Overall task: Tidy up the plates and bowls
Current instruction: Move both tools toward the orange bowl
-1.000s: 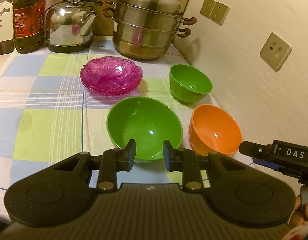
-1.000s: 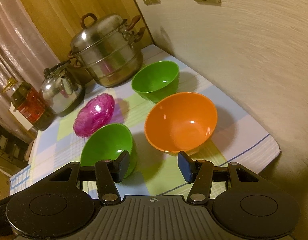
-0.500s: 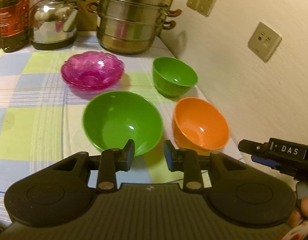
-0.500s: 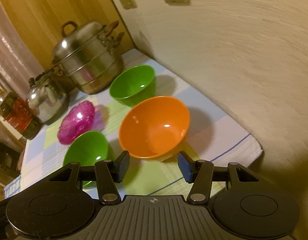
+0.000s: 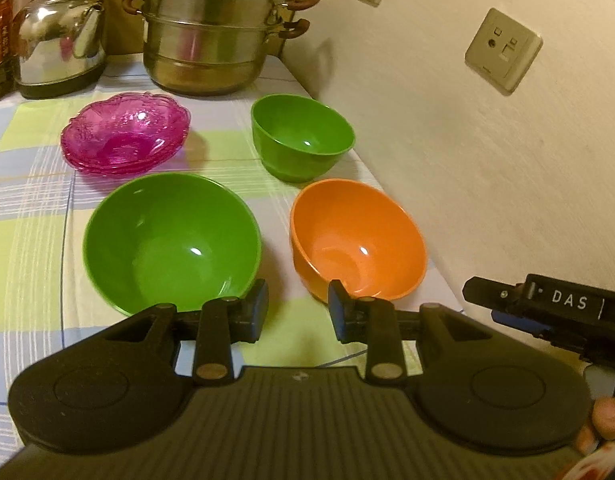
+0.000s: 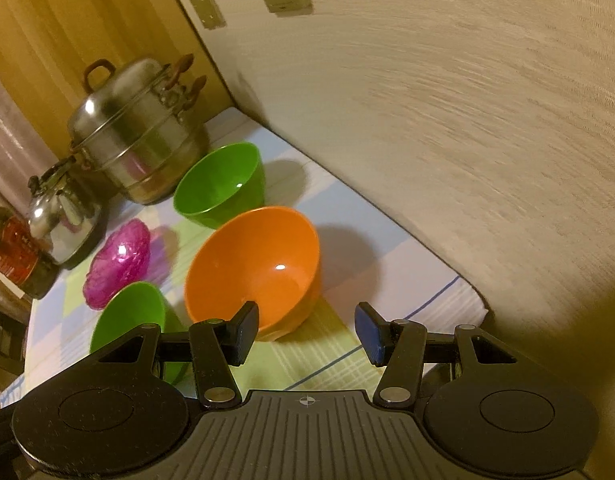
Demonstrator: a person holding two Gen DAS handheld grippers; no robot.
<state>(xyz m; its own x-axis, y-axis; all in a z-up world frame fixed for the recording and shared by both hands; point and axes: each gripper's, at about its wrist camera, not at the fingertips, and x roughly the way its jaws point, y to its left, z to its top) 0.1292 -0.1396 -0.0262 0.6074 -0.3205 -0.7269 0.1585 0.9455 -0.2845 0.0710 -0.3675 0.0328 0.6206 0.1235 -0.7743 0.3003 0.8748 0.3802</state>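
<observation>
So far we have little sorted: only the stacked pink translucent glass plates (image 5: 125,138) are together, left of the small deep green plastic bowl (image 5: 303,136). Nearer us from that bowl sit the orange plastic bowl (image 5: 357,240) and, further left, the wide green plastic bowl (image 5: 171,242), each alone on the checked-cloth desk (image 5: 31,208). Our left hand-held gripper (image 5: 296,312) and right hand-held gripper (image 6: 305,330) both hang apart, empty. Nesting the bowls seems left.
</observation>
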